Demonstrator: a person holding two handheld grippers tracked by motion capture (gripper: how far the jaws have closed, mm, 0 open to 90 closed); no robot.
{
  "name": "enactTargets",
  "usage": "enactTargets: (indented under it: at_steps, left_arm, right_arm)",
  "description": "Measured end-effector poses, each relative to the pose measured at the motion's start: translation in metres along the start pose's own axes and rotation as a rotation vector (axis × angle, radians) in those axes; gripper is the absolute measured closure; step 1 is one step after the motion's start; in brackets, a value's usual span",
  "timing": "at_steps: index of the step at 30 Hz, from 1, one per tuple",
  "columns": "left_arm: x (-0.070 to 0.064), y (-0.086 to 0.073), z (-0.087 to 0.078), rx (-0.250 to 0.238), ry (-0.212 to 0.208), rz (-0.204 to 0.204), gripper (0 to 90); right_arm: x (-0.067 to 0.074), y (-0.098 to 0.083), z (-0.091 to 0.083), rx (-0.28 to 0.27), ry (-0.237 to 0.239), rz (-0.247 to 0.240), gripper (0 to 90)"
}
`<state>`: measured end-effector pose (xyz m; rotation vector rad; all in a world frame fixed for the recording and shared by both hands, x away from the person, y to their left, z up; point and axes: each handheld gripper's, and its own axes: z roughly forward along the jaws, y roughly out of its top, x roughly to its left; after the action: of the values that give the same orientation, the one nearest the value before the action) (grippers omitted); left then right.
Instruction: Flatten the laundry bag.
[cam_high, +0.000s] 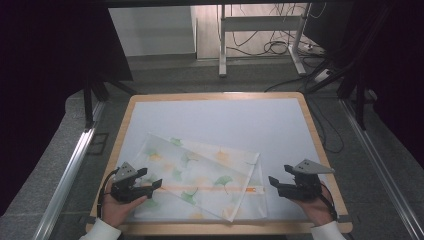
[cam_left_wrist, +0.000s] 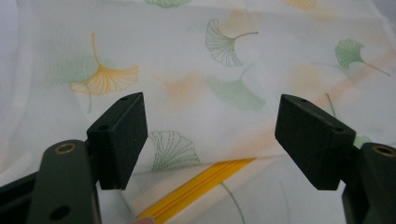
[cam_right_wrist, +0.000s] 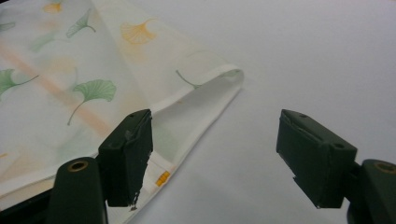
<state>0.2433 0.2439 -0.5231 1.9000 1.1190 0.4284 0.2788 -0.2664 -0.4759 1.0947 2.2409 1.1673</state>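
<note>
Left tongs (cam_left_wrist: 210, 140) view: yellow zipper (cam_left_wrist: 196, 189), high view: cloth bag (cam_high: 200, 175) folded

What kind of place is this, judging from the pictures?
Probably a lab or recording workspace, not a home: a table with a white mat stands between dark curtains, cables lie loose on the floor behind it, and metal rails run along its sides.

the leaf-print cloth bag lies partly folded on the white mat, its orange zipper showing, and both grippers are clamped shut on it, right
Not quite. The cloth bag does lie partly folded on the white mat, orange zipper showing, but the left gripper and right gripper are both open, holding nothing, as both gripper views show.
</note>
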Motion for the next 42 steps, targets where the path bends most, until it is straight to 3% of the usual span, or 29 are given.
enactTargets:
  at_steps: [8, 19, 23, 27, 33, 37, 42]
  left_arm:
    - [0.003, 0.0, -0.003, -0.008, 0.012, -0.017, 26.3]
    - [0.0, -0.001, -0.002, -0.001, 0.009, -0.024, 26.4]
    - [-0.001, -0.002, 0.0, 0.008, 0.007, -0.022, 26.4]
    - [-0.002, -0.002, 0.0, 0.01, 0.004, -0.02, 26.4]
    - [0.0, -0.003, 0.0, 0.01, 0.0, -0.024, 26.4]
    - [-0.001, -0.003, 0.001, 0.014, -0.004, -0.019, 26.4]
    - [-0.002, -0.001, 0.004, 0.012, -0.015, -0.036, 26.5]
  right_arm:
    - [0.006, 0.005, 0.004, 0.016, 0.034, -0.021, 30.2]
    - [0.029, 0.017, 0.008, 0.039, 0.086, -0.075, 31.9]
    - [0.041, 0.024, 0.012, 0.045, 0.127, -0.104, 33.1]
    - [0.062, 0.043, 0.02, 0.038, 0.189, -0.121, 33.2]
    - [0.095, 0.073, 0.041, 0.038, 0.241, -0.193, 33.0]
    - [0.111, 0.077, 0.051, 0.043, 0.276, -0.216, 32.7]
    - [0.119, 0.065, 0.05, 0.081, 0.3, -0.222, 32.3]
